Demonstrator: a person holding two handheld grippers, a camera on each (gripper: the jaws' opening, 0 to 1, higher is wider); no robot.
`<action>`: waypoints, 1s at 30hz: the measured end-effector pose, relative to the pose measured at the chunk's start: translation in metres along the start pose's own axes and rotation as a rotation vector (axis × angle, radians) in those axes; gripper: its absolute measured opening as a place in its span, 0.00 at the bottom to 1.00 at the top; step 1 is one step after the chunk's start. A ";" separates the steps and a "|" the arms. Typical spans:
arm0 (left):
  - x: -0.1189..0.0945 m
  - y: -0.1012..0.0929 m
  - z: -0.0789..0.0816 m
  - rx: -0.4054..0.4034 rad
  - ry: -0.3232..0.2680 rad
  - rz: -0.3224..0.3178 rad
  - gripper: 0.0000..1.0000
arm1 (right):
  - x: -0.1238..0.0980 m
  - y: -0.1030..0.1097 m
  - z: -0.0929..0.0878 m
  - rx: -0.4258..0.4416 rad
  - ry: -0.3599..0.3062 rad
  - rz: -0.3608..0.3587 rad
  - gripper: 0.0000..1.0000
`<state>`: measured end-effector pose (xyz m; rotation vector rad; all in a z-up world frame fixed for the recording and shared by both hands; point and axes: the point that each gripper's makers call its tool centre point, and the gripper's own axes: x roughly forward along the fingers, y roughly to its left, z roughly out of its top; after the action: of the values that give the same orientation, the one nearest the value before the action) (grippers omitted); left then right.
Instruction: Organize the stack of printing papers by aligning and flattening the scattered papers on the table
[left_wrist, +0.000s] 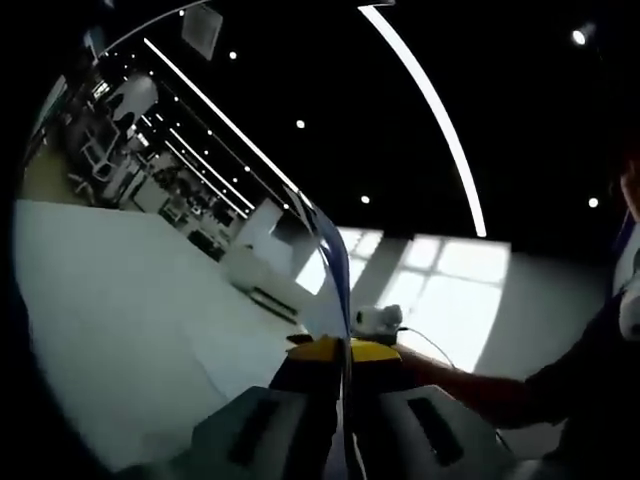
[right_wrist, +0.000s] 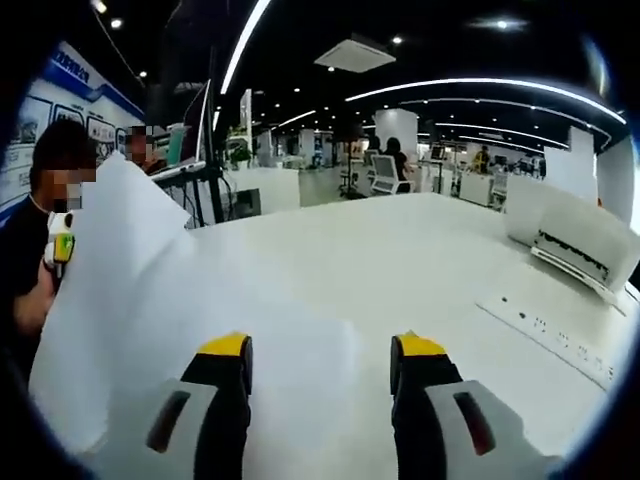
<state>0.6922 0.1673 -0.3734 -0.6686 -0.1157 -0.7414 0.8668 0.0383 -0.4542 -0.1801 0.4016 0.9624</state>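
Left gripper (left_wrist: 348, 352): jaws clamped on raised paper sheet (right_wrist: 120, 290). Right gripper (right_wrist: 320, 360): jaws apart, empty, above white table (right_wrist: 400, 260).

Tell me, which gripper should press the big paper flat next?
Probably the right gripper. Its jaws stand open and hold nothing, just above the table, beside the raised paper. The left gripper is shut on that paper's edge, holding it up.

The paper (right_wrist: 130, 300) is thin, matt white sheet, smooth and slightly translucent. The table (right_wrist: 400, 260) has a smooth, satin white top. Gripper (right_wrist: 320, 365) jaws look like matt grey plastic with yellow tips.
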 end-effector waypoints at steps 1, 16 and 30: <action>0.000 0.000 0.000 -0.001 0.000 0.000 0.06 | 0.002 0.000 0.000 0.003 -0.002 0.002 0.51; 0.002 0.010 0.004 -0.011 -0.002 -0.008 0.06 | 0.022 -0.006 -0.007 0.033 -0.010 0.005 0.50; 0.003 0.018 0.007 -0.011 -0.004 -0.009 0.06 | 0.035 -0.014 -0.015 0.050 -0.015 -0.009 0.50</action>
<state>0.7071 0.1795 -0.3760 -0.6808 -0.1181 -0.7495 0.8922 0.0518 -0.4825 -0.1288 0.4105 0.9432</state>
